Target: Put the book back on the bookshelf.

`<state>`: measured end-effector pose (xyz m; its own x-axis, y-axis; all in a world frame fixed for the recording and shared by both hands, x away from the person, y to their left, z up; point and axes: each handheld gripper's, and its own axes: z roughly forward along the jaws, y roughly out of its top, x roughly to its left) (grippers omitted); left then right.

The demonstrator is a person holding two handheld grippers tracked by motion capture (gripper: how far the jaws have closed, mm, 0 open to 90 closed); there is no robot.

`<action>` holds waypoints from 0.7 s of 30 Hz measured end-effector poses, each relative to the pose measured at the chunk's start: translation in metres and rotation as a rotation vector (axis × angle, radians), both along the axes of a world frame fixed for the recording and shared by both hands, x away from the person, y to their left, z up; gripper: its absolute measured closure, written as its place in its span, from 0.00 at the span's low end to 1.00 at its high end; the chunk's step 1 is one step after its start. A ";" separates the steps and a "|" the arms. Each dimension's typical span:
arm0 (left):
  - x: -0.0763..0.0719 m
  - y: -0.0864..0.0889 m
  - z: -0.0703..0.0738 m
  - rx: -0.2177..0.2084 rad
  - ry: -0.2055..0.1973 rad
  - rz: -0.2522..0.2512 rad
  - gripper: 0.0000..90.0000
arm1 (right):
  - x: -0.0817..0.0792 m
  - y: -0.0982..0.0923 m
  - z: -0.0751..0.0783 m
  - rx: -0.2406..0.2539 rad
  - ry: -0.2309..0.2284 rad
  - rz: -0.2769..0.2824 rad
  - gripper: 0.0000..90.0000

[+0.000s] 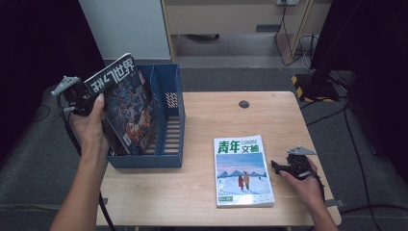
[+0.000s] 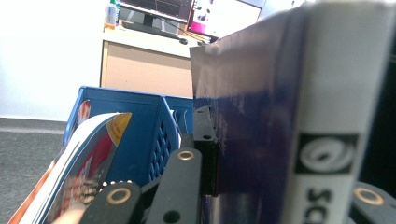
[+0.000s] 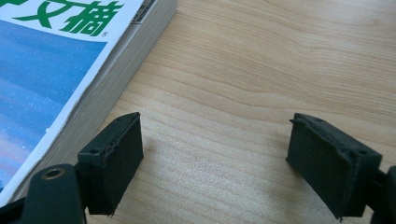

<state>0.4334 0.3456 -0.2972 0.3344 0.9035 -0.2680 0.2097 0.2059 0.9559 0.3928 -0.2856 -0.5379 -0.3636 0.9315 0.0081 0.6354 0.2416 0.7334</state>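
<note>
Left gripper [image 1: 89, 96] pinching a dark magazine [image 1: 126, 108] above the blue file rack [image 1: 169, 125]; right gripper [image 1: 279, 168], jaws spread, beside the magazine [image 1: 243, 171] lying on the table [image 1: 284, 120].

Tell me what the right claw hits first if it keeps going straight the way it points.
Probably the magazine lying flat on the table: the open right claw points at its near edge. Its jaws sit just beside it, so depth is uncertain.

Dark blue glossy magazine [image 1: 124, 108] with white cover lettering: clamped at its spine, tilted upright, lower edge inside the blue plastic file rack [image 1: 168, 120] at the wooden table's [image 1: 269, 115] left edge. A second magazine stands inside the rack.
</note>
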 end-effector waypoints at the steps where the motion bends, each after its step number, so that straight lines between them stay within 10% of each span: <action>1: 0.000 0.000 0.000 0.002 0.000 -0.001 0.91 | 0.000 0.000 0.000 0.000 0.000 0.000 0.20; 21: 0.010 -0.007 -0.007 0.006 -0.004 0.007 0.91 | 0.000 0.000 0.000 0.000 0.000 0.000 0.20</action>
<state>0.4430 0.3381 -0.3040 0.3289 0.9075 -0.2613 0.2039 0.2019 0.9580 0.3928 -0.2856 -0.5379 -0.3637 0.9315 0.0080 0.6354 0.2418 0.7333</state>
